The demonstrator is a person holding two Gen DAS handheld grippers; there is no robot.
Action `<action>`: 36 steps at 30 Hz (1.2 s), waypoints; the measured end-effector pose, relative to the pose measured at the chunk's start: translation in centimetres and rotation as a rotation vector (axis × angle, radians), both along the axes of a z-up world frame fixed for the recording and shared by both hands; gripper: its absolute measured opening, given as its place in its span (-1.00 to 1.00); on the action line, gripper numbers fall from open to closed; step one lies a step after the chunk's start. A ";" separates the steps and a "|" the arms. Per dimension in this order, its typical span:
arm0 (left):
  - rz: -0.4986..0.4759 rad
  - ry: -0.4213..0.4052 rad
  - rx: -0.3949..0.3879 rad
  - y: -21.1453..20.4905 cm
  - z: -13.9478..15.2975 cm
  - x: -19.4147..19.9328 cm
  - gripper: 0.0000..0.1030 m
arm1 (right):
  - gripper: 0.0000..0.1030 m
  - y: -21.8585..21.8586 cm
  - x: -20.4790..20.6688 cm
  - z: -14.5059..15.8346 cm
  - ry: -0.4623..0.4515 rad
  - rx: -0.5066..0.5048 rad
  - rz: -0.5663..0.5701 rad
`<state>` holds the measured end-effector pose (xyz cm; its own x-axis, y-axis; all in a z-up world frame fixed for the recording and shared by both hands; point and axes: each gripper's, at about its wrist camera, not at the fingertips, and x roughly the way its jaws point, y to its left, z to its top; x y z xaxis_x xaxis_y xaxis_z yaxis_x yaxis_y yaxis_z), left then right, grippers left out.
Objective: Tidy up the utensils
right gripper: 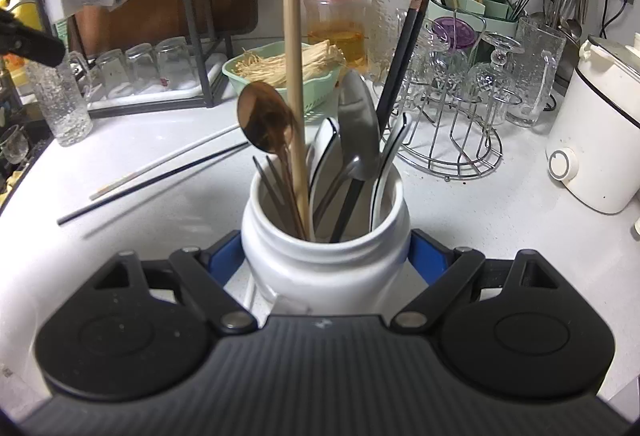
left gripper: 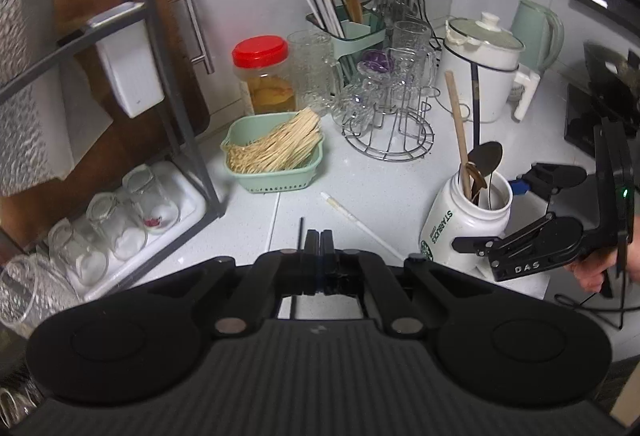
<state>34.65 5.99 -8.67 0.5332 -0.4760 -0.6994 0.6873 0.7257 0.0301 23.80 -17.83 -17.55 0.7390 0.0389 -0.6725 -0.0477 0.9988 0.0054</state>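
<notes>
A white Starbucks jar point(left gripper: 466, 224) stands on the white counter and holds spoons, a wooden chopstick and a black chopstick. In the right wrist view the jar point(right gripper: 326, 256) sits between the blue pads point(right gripper: 426, 252) of my right gripper point(right gripper: 326, 268), which is shut on it. My left gripper point(left gripper: 319, 248) is shut on a thin black chopstick point(left gripper: 301, 234) just above the counter, left of the jar. A white chopstick point(left gripper: 360, 222) lies on the counter beside it. Both loose chopsticks also show in the right wrist view, white point(right gripper: 168, 164) and black point(right gripper: 152, 182).
A green basket of wooden skewers point(left gripper: 276, 152), a red-lidded jar point(left gripper: 264, 76), a wire rack of glass mugs point(left gripper: 388, 104), a green utensil caddy point(left gripper: 352, 28) and a white cooker point(left gripper: 484, 72) stand behind. A dish rack with upturned glasses point(left gripper: 132, 212) stands left.
</notes>
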 end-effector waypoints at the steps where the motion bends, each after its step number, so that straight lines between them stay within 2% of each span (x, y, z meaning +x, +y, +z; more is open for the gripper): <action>1: 0.002 0.006 0.010 0.0 -0.6 0.1 -1.00 | 0.74 0.0 0.0 0.0 -0.001 0.002 0.004; 3: 0.013 0.043 0.038 0.1 -2.2 0.5 -1.00 | 0.74 -0.2 -0.1 0.0 -0.002 0.006 0.011; 7: 0.020 0.097 0.141 1.2 -6.6 1.0 -0.97 | 0.74 -0.2 -0.1 0.0 0.001 0.004 0.018; 9: 0.044 0.129 0.176 2.5 -8.8 1.5 -0.89 | 0.74 -0.1 -0.1 0.1 0.006 0.004 0.017; 11: 0.078 0.155 0.195 4.3 -10.8 1.9 -0.67 | 0.74 -0.1 0.0 0.1 0.007 0.004 0.014; 14: 0.116 0.166 0.184 6.2 -12.6 2.6 -0.49 | 0.74 -0.1 -0.1 0.1 0.008 0.005 0.004; 19: 0.122 0.150 0.153 6.8 -14.1 3.9 -0.45 | 0.74 0.1 -0.1 0.1 0.011 0.003 -0.016; 26: 0.113 0.150 0.151 6.0 -15.8 4.6 -0.48 | 0.74 0.3 -0.2 0.1 0.016 0.001 -0.047; 36: 0.153 0.151 0.067 6.5 -15.5 5.2 -0.55 | 0.74 0.4 -0.3 0.0 0.015 -0.001 -0.059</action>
<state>39.83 12.49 -24.12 0.4820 -0.3472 -0.8045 0.5700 0.8215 -0.0131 23.48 -17.40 -17.50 0.7296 -0.0056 -0.6838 0.0117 0.9999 0.0044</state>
